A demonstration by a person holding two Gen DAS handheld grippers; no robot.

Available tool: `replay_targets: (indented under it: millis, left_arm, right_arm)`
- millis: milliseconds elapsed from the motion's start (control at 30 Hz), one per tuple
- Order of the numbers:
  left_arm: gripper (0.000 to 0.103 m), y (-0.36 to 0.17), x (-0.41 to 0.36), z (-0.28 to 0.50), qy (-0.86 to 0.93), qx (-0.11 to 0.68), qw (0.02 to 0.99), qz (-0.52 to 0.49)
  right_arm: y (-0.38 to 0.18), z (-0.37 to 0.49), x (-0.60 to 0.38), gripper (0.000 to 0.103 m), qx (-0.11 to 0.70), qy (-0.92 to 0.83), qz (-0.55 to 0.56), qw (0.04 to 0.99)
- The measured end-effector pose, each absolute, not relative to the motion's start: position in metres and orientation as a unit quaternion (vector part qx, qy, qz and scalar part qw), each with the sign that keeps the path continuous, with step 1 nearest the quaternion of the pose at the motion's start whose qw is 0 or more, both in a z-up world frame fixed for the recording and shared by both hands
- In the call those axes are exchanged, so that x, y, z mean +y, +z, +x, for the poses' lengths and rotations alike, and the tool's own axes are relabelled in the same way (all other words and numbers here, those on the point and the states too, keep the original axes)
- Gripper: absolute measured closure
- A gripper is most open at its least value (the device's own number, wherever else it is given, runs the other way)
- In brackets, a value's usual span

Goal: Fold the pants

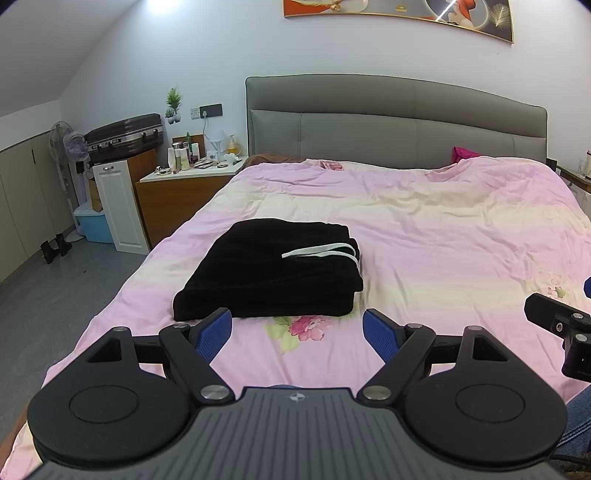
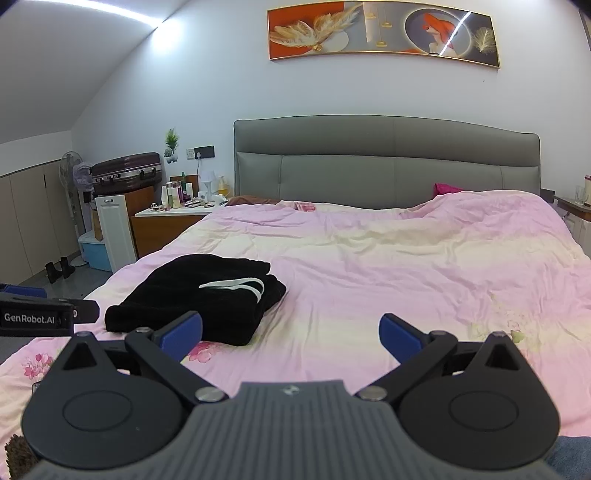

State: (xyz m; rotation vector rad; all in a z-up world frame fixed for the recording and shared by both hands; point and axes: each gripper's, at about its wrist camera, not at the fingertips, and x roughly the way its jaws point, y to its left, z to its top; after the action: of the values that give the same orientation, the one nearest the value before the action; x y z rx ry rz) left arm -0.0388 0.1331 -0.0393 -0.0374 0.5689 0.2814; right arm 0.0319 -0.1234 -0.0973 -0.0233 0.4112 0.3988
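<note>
Pants (image 1: 269, 269) lie folded ahead of our released left tongs (image 1: 297, 330) and right tongs (image 2: 291, 334); we withdraw without snagging.

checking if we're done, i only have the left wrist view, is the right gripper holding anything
Observer: No. The right gripper is open and empty, above bare quilt, right of the pants.
Operator: does any part of the pants hang loose on their right side
Observer: Not from the right wrist view; the right edge is a bunched fold lying on the quilt, with the white drawstring on top.
Operator: my picture cuts the painting off, anything odd up there
Observer: The painting shows whole: feathers on the left, a red-haired figure in a circle on the right.
</note>
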Motion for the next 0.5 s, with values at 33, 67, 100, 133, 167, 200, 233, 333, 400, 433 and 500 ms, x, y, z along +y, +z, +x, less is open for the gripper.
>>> replay_targets:
  millis: [33, 67, 100, 133, 167, 200, 233, 333, 400, 433, 500]
  left_arm:
    - [0.009, -0.0394, 0.1334, -0.0387, 0.138, 0.28, 0.95, -0.018]
    - [0.009, -0.0395, 0.1336, -0.0387, 0.138, 0.28, 0.95, -0.019]
    - [0.009, -0.0394, 0.1338, -0.0388, 0.138, 0.28, 0.95, -0.019]
    - [0.009, -0.0394, 0.134, -0.0388, 0.138, 0.28, 0.95, -0.019]
    - [0.009, -0.0395, 0.1343, -0.0387, 0.137, 0.28, 0.95, -0.018]
    - [0.009, -0.039, 0.134, -0.0391, 0.137, 0.28, 0.95, -0.018]
    - [0.009, -0.0395, 0.1341, -0.0388, 0.137, 0.28, 0.95, -0.018]
    - [0.009, -0.0367, 0.1341, -0.0389, 0.137, 0.279, 0.95, -0.018]
    - [0.009, -0.0356, 0.1341, -0.0391, 0.137, 0.278, 0.951, -0.018]
    - [0.009, -0.0343, 0.1334, -0.0388, 0.136, 0.277, 0.951, -0.019]
    - [0.009, -0.0318, 0.1315, -0.0378, 0.137, 0.276, 0.951, -0.019]
  right_arm:
    - [-0.0973, 0.0318, -0.1235, 0.005, 0.203, 0.197, -0.012, 0.959]
    - [-0.0973, 0.0318, -0.1235, 0.005, 0.203, 0.197, -0.012, 0.959]
    - [-0.0973, 0.0318, -0.1235, 0.005, 0.202, 0.197, -0.012, 0.959]
    - [-0.0973, 0.0318, -0.1233, 0.005, 0.203, 0.197, -0.011, 0.959]
    - [-0.0971, 0.0318, -0.1235, 0.005, 0.202, 0.198, -0.011, 0.959]
    - [-0.0971, 0.0318, -0.1235, 0.005, 0.202, 0.198, -0.012, 0.959]
    - [-0.0971, 0.0318, -0.1234, 0.005, 0.203, 0.198, -0.012, 0.959]
    - [-0.0971, 0.0317, -0.1233, 0.005, 0.203, 0.197, -0.011, 0.959]
    - [-0.097, 0.0319, -0.1236, 0.005, 0.203, 0.198, -0.01, 0.959]
    - [-0.0971, 0.0318, -0.1237, 0.005, 0.203, 0.198, -0.011, 0.959]
    - [-0.0971, 0.0318, -0.124, 0.005, 0.202, 0.197, -0.011, 0.959]
